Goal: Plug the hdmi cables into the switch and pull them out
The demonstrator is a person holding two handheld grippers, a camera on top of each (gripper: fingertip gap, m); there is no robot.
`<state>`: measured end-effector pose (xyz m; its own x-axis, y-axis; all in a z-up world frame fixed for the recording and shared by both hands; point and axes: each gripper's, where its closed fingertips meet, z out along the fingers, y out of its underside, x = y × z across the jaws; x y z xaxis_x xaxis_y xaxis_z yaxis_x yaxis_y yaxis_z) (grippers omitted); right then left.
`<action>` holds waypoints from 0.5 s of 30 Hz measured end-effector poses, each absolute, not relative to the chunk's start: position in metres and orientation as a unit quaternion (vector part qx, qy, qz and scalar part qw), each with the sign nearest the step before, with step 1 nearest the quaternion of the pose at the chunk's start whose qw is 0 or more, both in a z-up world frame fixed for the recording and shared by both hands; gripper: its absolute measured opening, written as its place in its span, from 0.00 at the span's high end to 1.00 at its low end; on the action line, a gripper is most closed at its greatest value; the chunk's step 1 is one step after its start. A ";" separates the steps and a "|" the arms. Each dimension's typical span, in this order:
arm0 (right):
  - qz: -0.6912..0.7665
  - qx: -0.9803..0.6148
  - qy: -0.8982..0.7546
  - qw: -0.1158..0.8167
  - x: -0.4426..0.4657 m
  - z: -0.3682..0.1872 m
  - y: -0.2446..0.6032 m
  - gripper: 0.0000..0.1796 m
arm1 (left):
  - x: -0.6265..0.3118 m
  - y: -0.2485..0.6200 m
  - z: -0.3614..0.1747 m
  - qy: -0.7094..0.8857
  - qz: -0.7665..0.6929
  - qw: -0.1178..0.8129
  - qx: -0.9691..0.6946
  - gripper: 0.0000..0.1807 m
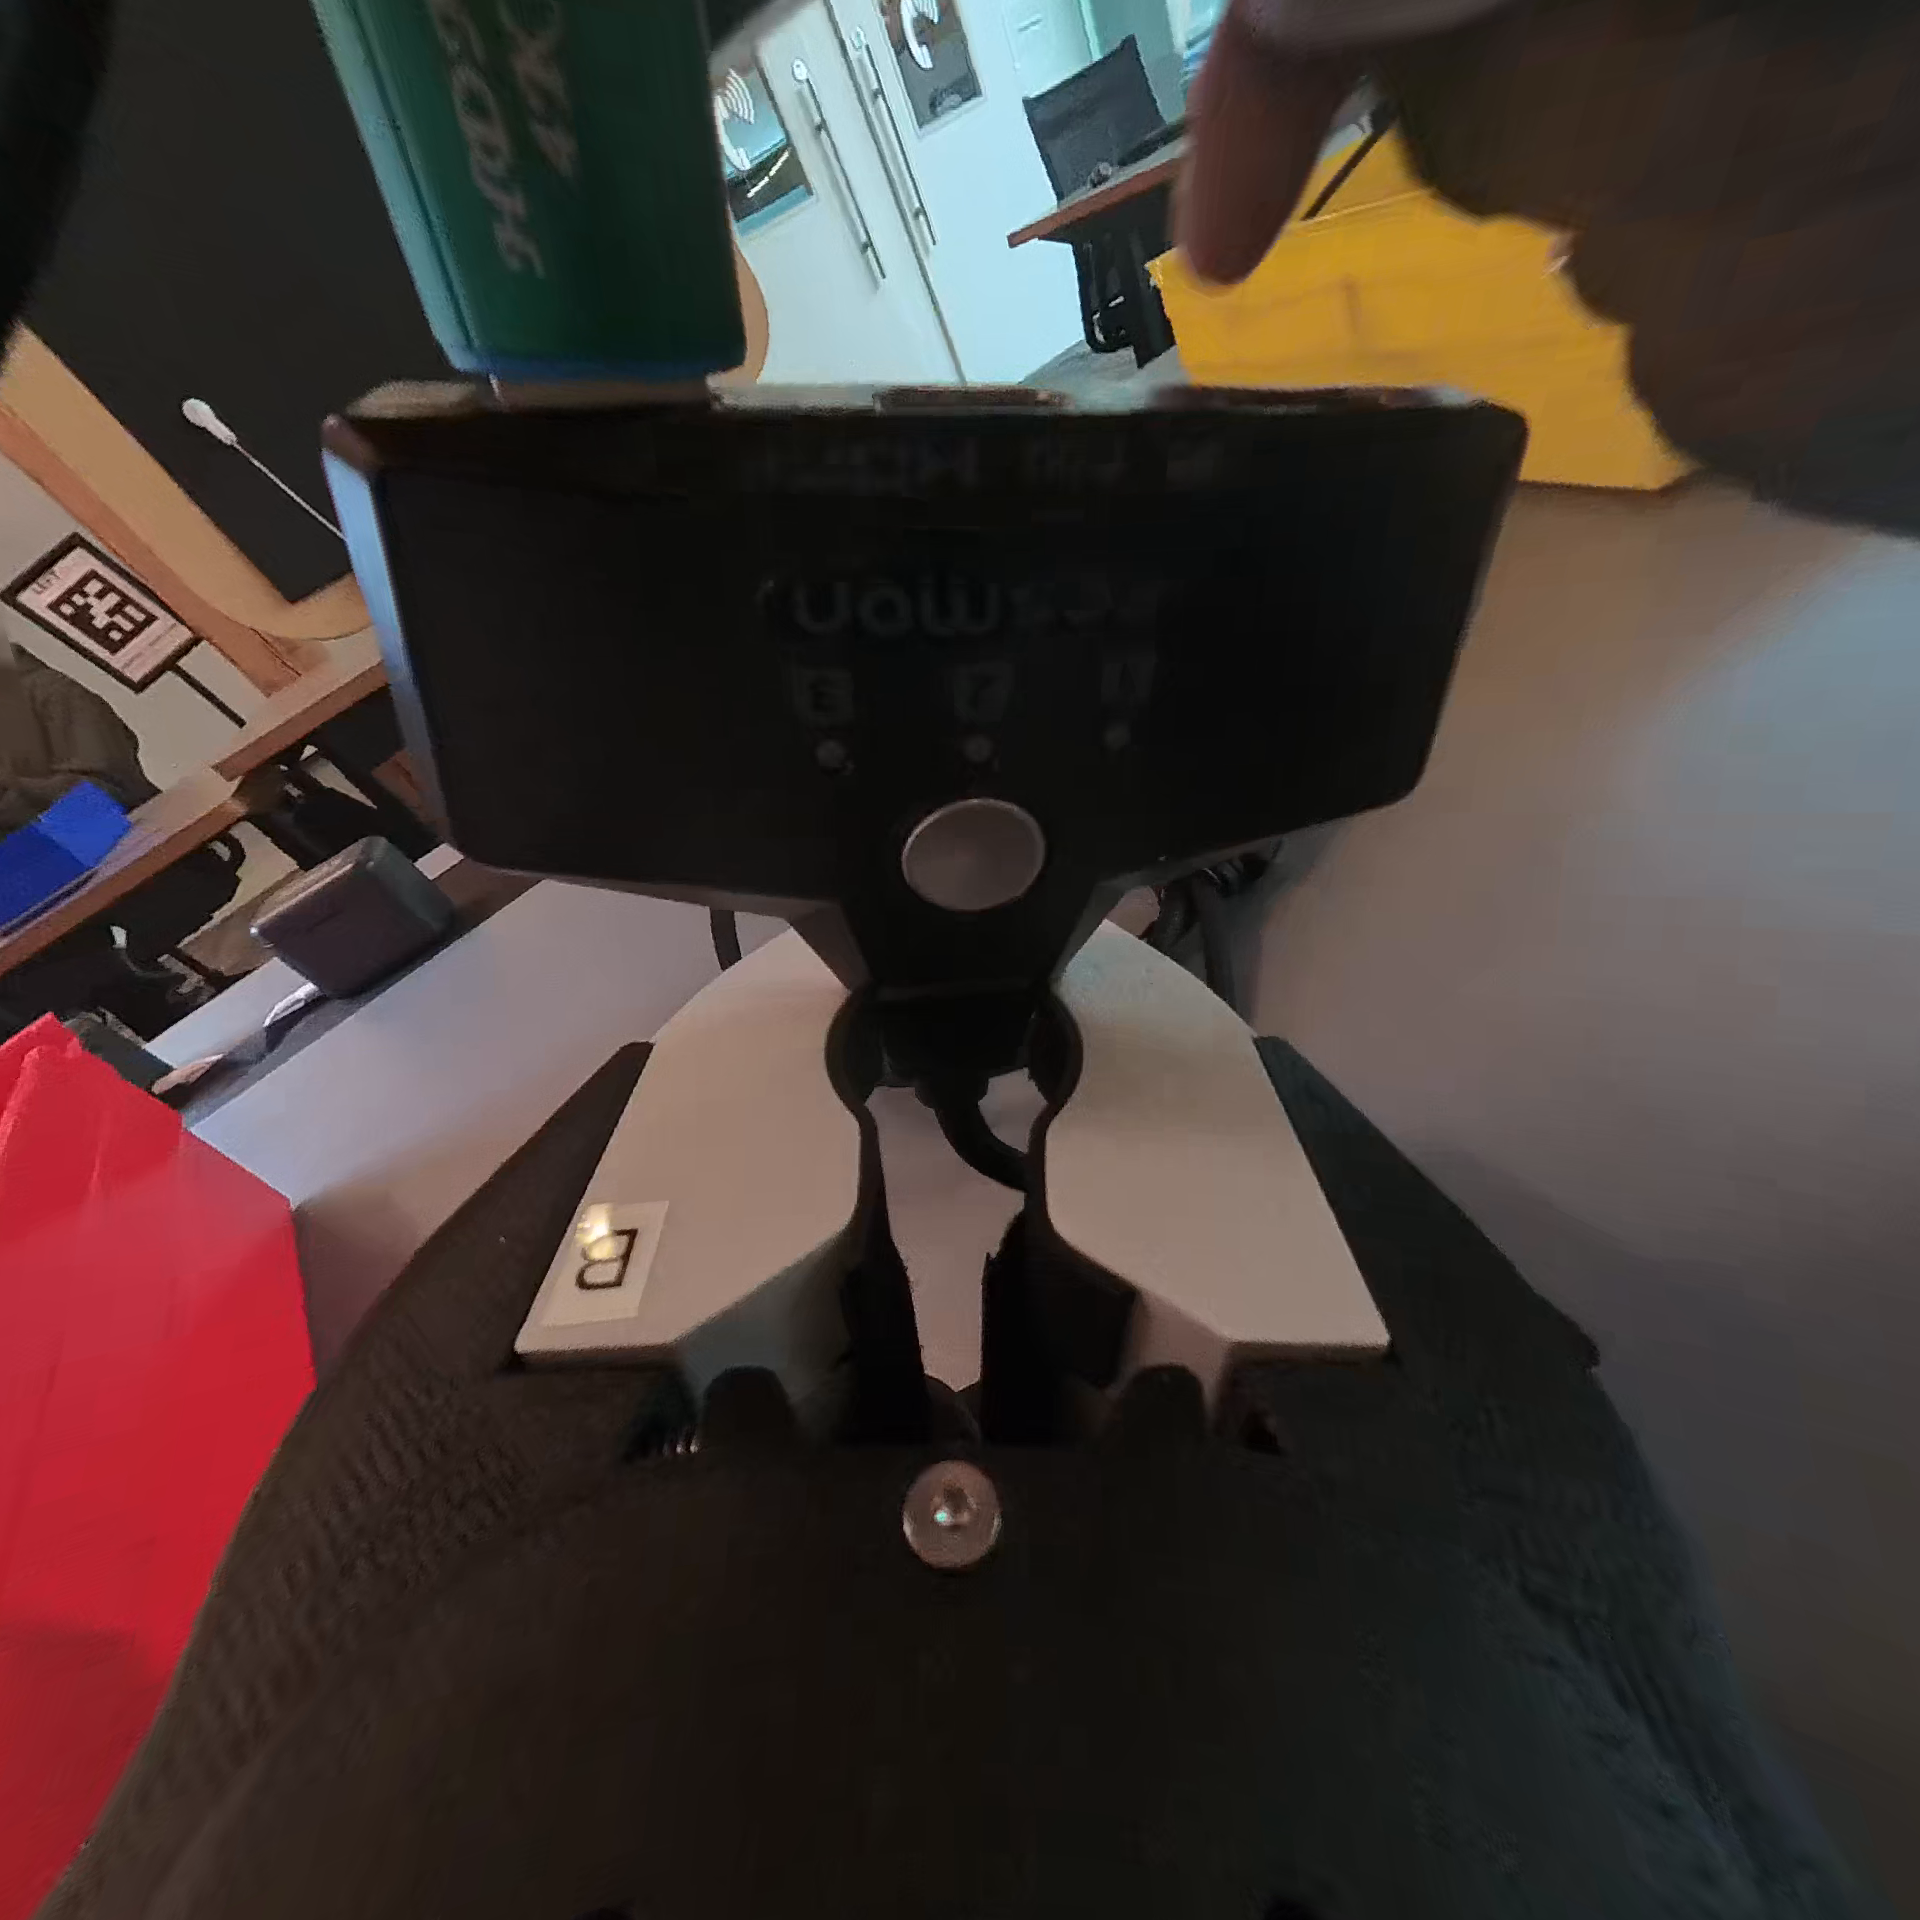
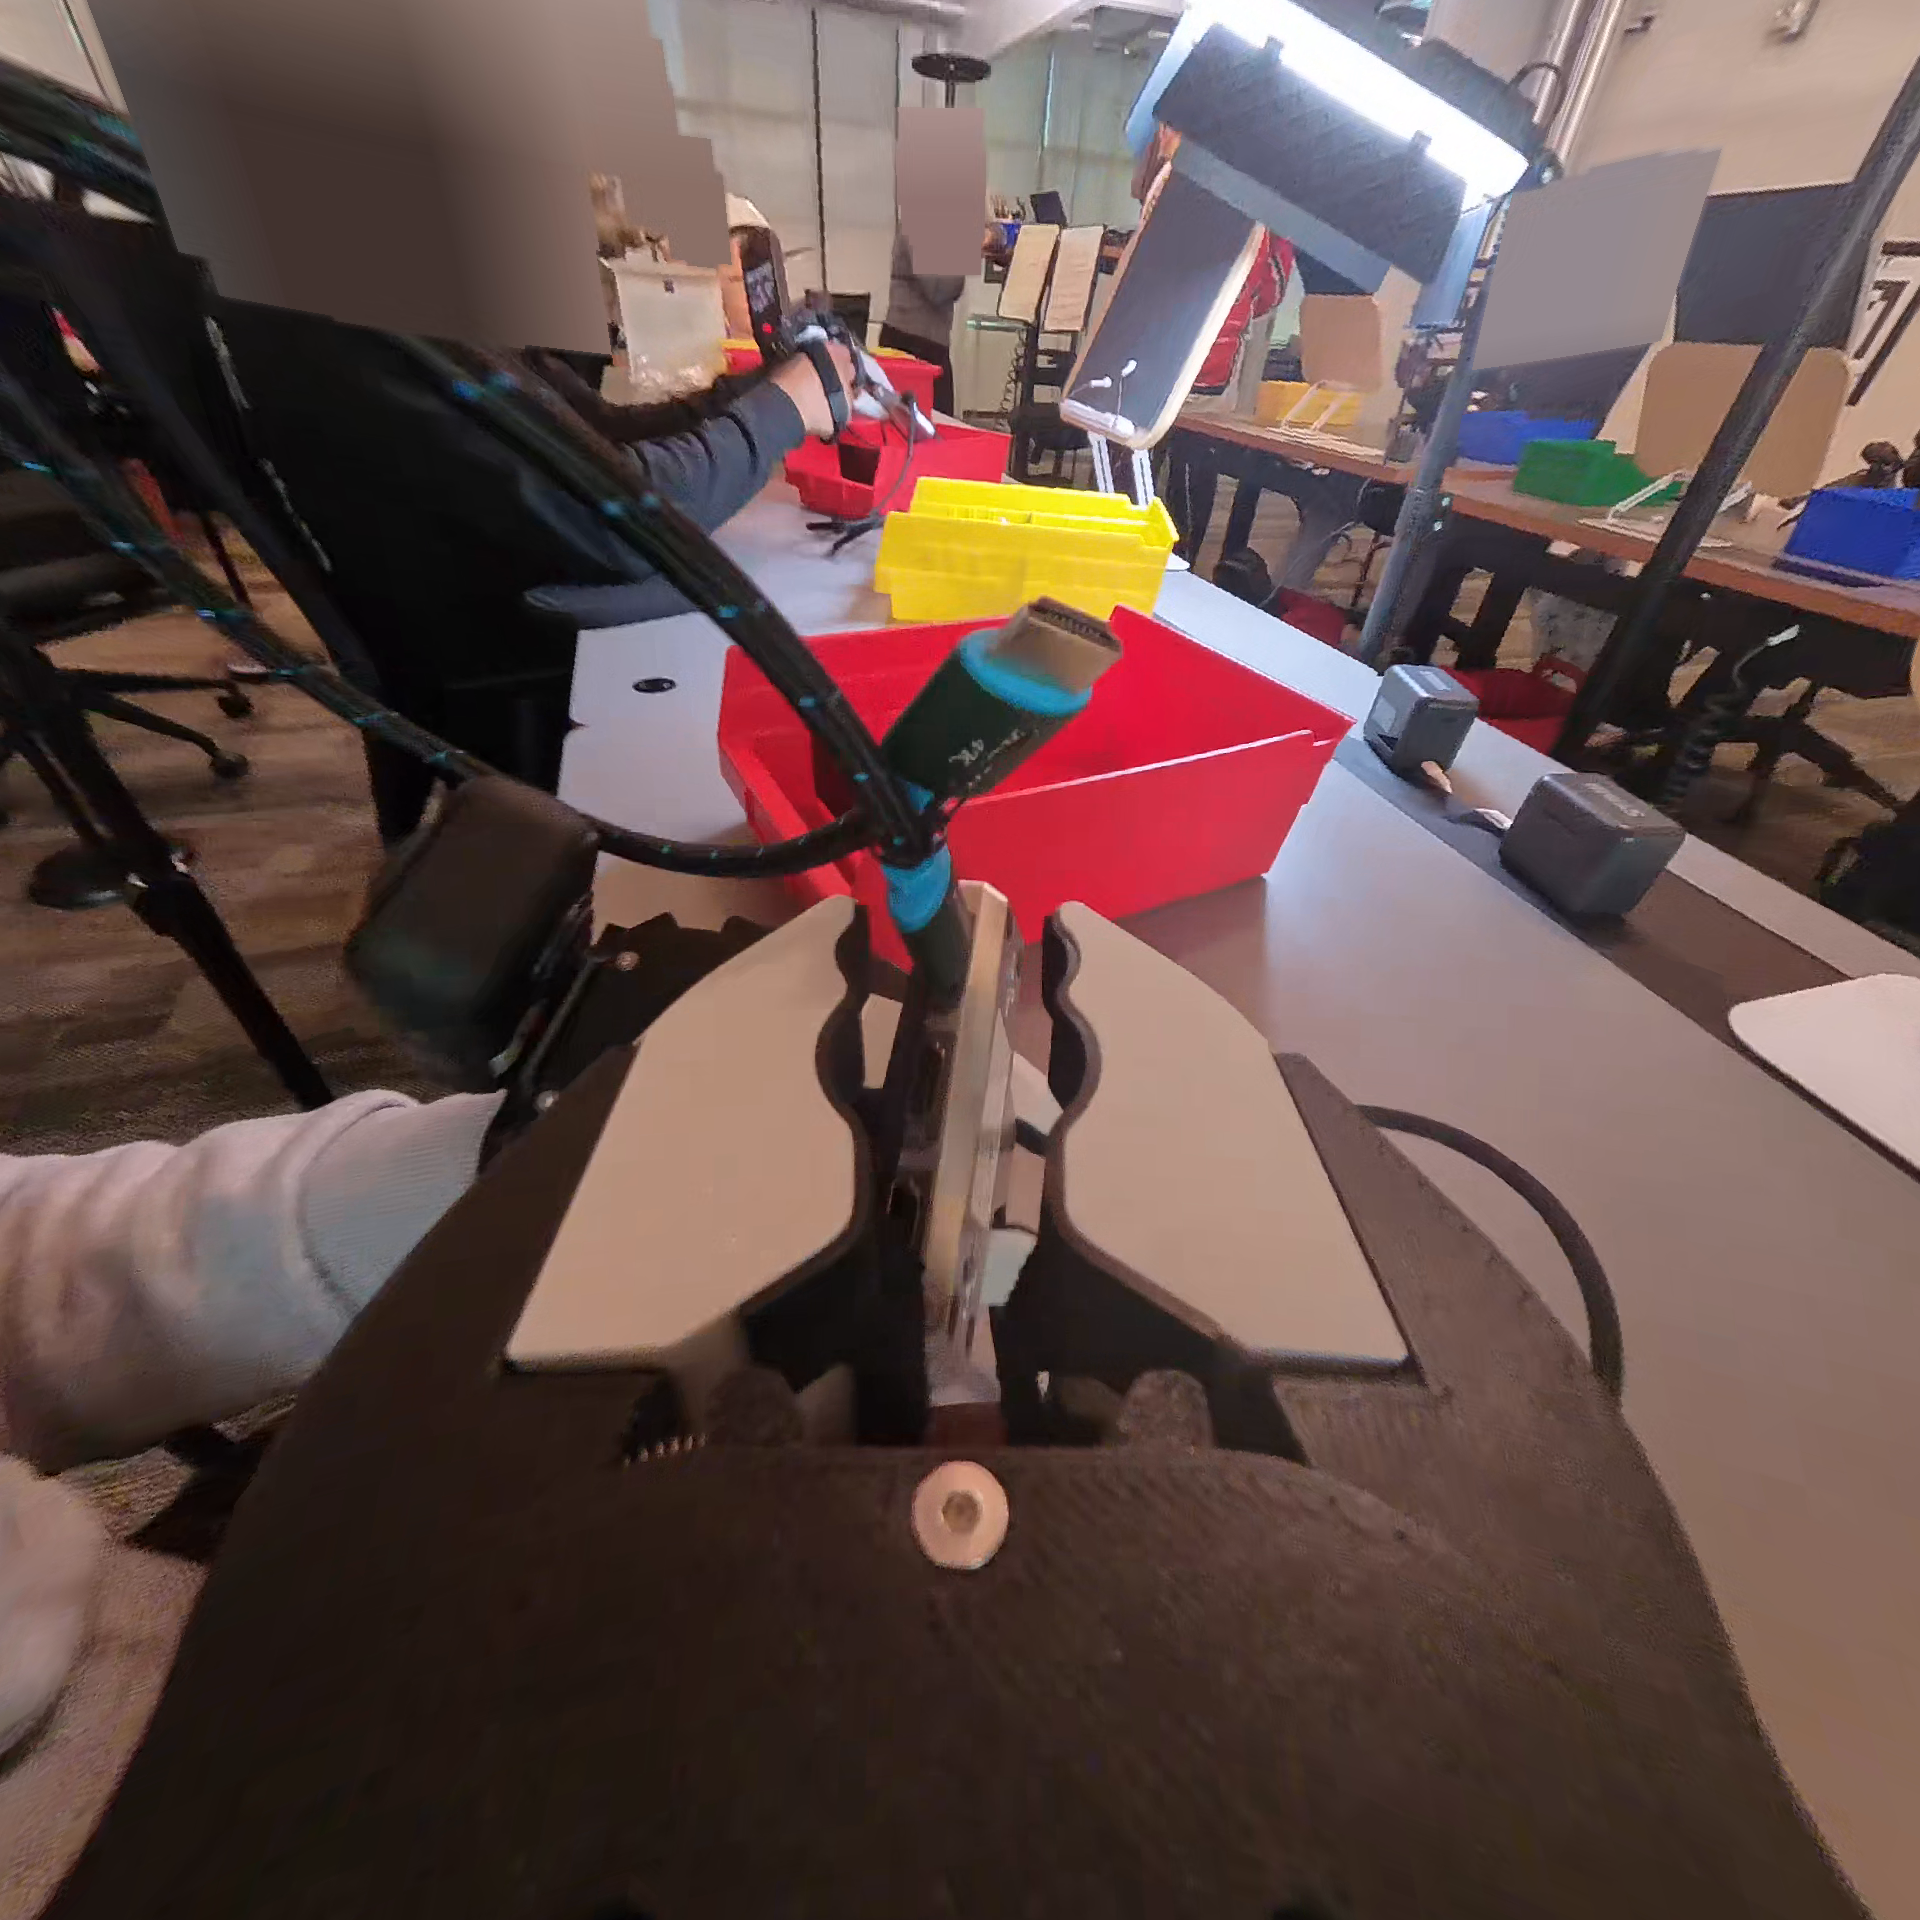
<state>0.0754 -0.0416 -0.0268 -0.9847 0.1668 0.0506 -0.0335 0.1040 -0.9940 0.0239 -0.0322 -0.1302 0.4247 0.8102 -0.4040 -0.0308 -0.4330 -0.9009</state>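
- My left gripper [image 1: 954, 1049] is clamped on the narrow tail of the switch [image 1: 925, 634], right where its thin black lead [image 1: 977, 1138] leaves the body; the switch stands straight ahead of my fingers, lifted above the grey table [image 1: 1558, 935], its port edge facing away from me
- The switch is a flat black box with a round silver button [image 1: 971, 854] near my fingertips and three small indicator dots above it; its printed face is turned toward my camera
- One green HDMI plug [image 1: 561, 187] with a blue collar sits in the port at the left end of the far edge; the two ports beside it show as open slots
- In the right wrist view my right gripper [image 2: 951, 997] is spread, its pads clear on both sides of the switch, which stands edge-on between them; I grip nothing there
- A second green-and-blue plug [image 2: 997, 696] hangs free beyond those fingertips, gold tip bare, in front of the red bin [image 2: 1143, 831]; braided black cables [image 2: 623, 540] arc off to the left
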 end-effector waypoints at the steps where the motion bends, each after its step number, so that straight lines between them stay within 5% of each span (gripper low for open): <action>1: 0.666 -0.043 -0.740 0.083 0.075 -0.030 -0.049 0.85 | 0.024 -0.031 -0.131 -0.272 0.461 0.455 -0.712 0.87; 4: 0.677 -0.044 -0.724 0.120 0.072 -0.028 -0.055 0.93 | 0.024 -0.031 -0.132 -0.274 0.453 0.454 -0.716 0.87; 11: 0.724 -0.084 -0.672 0.130 0.061 -0.022 -0.037 0.93 | 0.024 -0.029 -0.134 -0.271 0.450 0.451 -0.721 0.87; 15: 0.875 -0.110 -0.445 0.156 0.061 0.098 0.060 0.94 | 0.017 -0.037 -0.146 -0.320 0.396 0.448 -0.735 0.87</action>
<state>0.0606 0.0604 0.0977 -0.9272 0.3706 -0.0547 -0.1740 -0.5553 -0.8132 0.0174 -0.0370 -0.1457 0.4814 0.8254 -0.2949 0.1163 -0.3936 -0.9119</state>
